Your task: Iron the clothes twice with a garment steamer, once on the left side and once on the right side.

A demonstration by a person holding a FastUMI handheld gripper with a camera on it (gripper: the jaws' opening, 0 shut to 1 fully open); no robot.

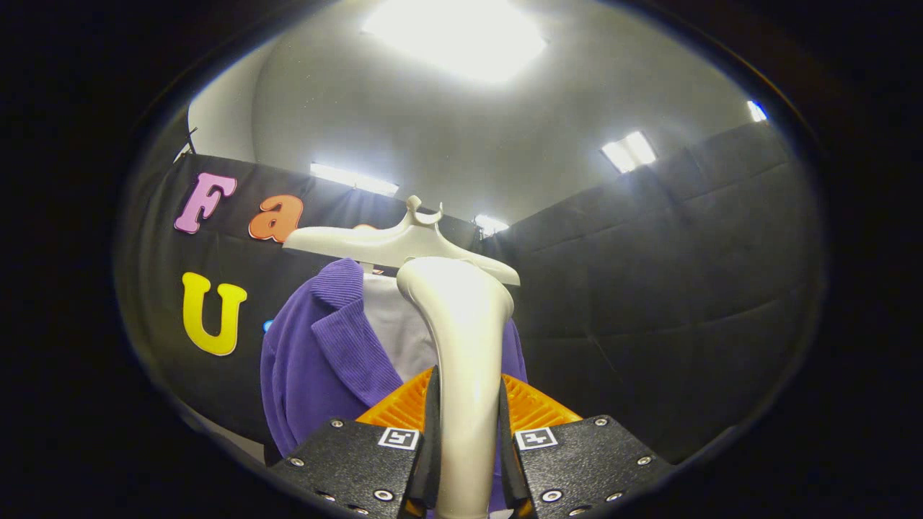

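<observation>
My gripper is shut on the handle of a cream-white garment steamer, which rises upright between the fingers with its rounded head on top. Beyond it hangs a purple corduroy jacket over a white shirt, on a cream hanger. The steamer head sits in front of the jacket's middle and right side and hides them. I cannot tell whether the head touches the cloth.
The booth's black cloth walls stand behind and to the right of the jacket. Bright ceiling lights shine overhead. A pale strip of surface shows low down, left of the jacket.
</observation>
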